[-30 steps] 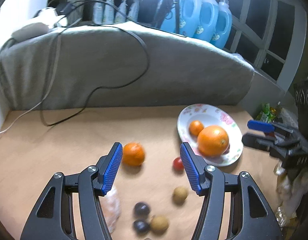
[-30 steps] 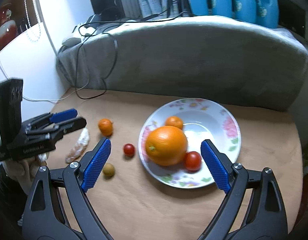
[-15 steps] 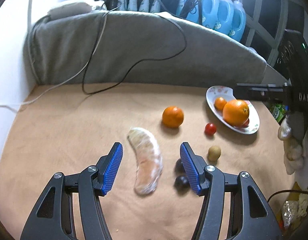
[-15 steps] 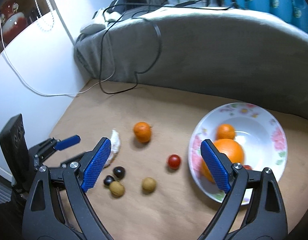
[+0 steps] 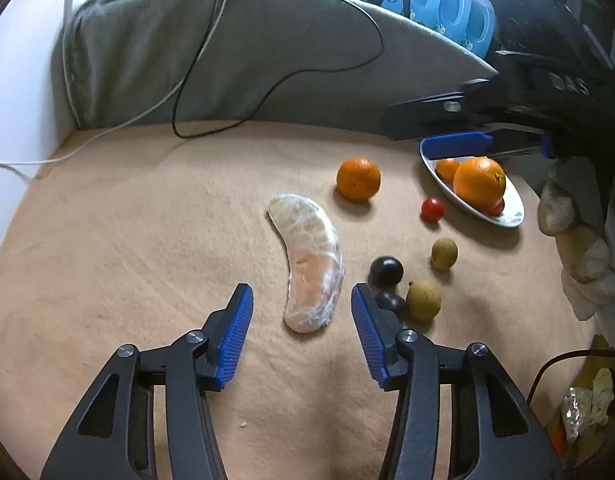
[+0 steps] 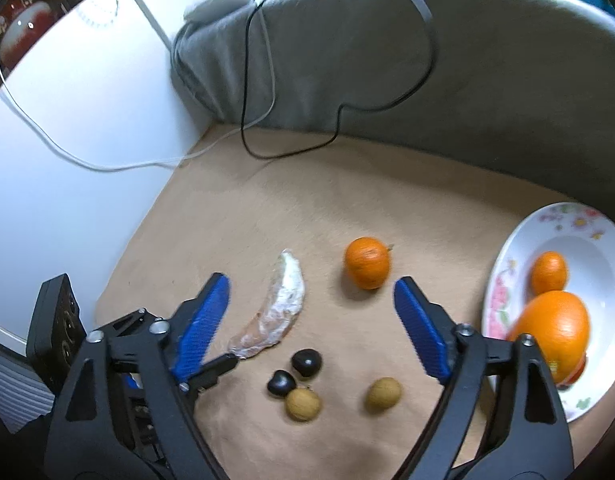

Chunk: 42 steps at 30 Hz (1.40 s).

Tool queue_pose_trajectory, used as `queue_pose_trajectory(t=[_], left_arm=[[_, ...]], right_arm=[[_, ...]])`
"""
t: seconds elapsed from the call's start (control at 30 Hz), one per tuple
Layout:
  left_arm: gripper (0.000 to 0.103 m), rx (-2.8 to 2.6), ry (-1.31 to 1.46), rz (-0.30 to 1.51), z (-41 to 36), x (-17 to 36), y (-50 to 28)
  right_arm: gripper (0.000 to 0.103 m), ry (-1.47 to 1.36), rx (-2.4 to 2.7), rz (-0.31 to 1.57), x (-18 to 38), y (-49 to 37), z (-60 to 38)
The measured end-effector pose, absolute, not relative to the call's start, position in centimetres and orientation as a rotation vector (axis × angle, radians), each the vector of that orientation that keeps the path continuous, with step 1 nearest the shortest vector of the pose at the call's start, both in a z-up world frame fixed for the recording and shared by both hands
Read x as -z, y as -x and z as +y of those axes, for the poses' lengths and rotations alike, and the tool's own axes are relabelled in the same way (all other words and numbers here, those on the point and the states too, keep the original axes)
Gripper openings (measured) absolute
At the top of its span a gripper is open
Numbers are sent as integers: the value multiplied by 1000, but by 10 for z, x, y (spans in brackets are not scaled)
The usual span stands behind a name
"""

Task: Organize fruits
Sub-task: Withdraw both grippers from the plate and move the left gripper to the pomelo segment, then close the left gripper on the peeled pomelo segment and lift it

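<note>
Left gripper [image 5: 301, 316]: closing around peeled segment [image 5: 309, 258], pads clear of it.
Right gripper [image 6: 311, 328]: wide, closing, empty; small orange [image 6: 366, 262] at 12 o'clock.
Plate [image 6: 503, 280]: 3 o'clock, holding oranges.

The tan cloth-covered worktop [image 5: 119, 240] is lying bare from 7 to 11 o'clock of the peeled, crescent-shaped citrus segment [image 5: 309, 260], giving open passage there. At its 3 to 5 o'clock, two dark round fruits [image 5: 385, 271] and two small brown round fruits [image 5: 423, 300] are crowding the way. At 1 o'clock a small orange mandarin [image 5: 358, 179] is standing clear. The grey padded backrest [image 5: 235, 60], draped with a black cable [image 5: 267, 92], is closing off the 12 o'clock edge.
</note>
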<state>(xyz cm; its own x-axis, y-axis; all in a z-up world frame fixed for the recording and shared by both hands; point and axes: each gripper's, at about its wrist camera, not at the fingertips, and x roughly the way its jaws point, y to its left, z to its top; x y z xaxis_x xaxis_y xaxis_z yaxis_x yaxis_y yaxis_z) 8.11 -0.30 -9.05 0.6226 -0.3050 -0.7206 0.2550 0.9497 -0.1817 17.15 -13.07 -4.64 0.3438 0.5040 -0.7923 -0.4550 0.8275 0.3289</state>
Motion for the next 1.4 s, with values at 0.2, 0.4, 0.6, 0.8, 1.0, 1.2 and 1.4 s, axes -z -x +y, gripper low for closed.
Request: queue_pose_trajectory(t=[0.2, 0.4, 0.6, 0.8, 1.0, 1.2, 1.4], left_arm=[[44, 341, 74, 858, -2, 99, -81], [40, 352, 86, 880, -1, 104, -85], [39, 360, 101, 897, -1, 107, -91], [39, 361, 104, 908, -1, 109, -94], [38, 356, 88, 911, -6, 110, -100], [31, 355, 67, 905, -12, 110, -99], [28, 360, 59, 900, -16, 111, -98]], right_arm=[[65, -66, -616, 1137, 71, -178, -113], [52, -110, -605, 1206, 92, -187, -103], [45, -146, -598, 1241, 104, -194, -97], [39, -167, -596, 1265, 112, -196, -96], [33, -162, -598, 1267, 112, -196, -93], [30, -149, -597, 1263, 113, -195, -91], [29, -159, -603, 1254, 113, -194, -92]])
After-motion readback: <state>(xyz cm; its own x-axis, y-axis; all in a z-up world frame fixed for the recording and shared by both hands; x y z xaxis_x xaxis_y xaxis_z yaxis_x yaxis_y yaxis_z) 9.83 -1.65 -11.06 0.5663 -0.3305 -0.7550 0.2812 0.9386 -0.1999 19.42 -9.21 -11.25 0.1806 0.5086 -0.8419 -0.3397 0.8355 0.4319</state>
